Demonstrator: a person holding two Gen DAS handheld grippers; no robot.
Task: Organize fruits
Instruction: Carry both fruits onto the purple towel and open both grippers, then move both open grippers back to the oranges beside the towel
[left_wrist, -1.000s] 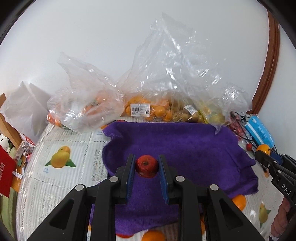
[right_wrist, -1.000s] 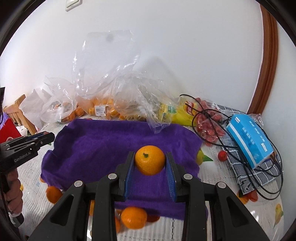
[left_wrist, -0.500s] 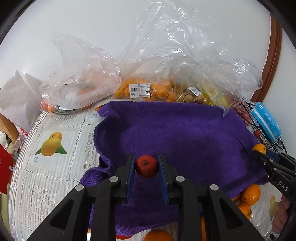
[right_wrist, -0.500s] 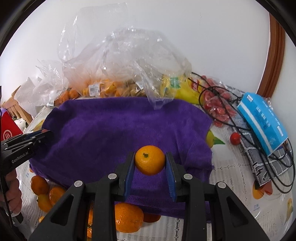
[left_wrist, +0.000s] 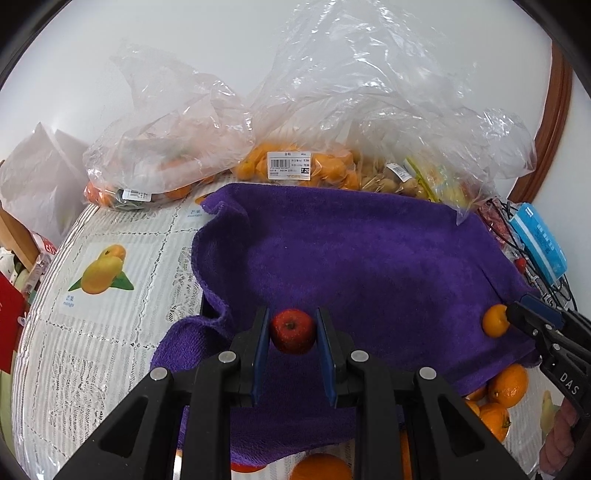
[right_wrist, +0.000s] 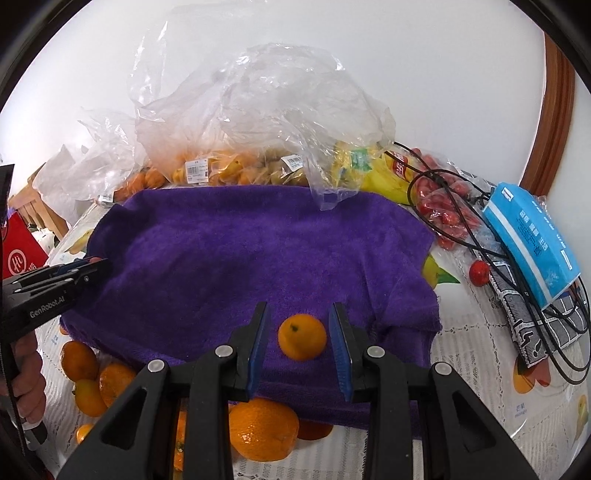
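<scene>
Round glossy apple (left_wrist: 293, 331) clamped in left tool (left_wrist: 291, 332); fuzzy towel (left_wrist: 369, 266) probably beneath.

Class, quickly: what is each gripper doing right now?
Left gripper: closed on the small red fruit.
Right gripper: open, mandarin lying loose between its jaws.

Left gripper (left_wrist: 291, 334) is clamped shut on its load; right gripper (right_wrist: 300, 341) stands apart, jaws clear.

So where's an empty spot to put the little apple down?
The purple towel has a bare middle, between the fruit bags behind and the small orange in front. The tablecloth left of it is bare. Crowded: loose oranges at the near edge, cables on the right.
</scene>
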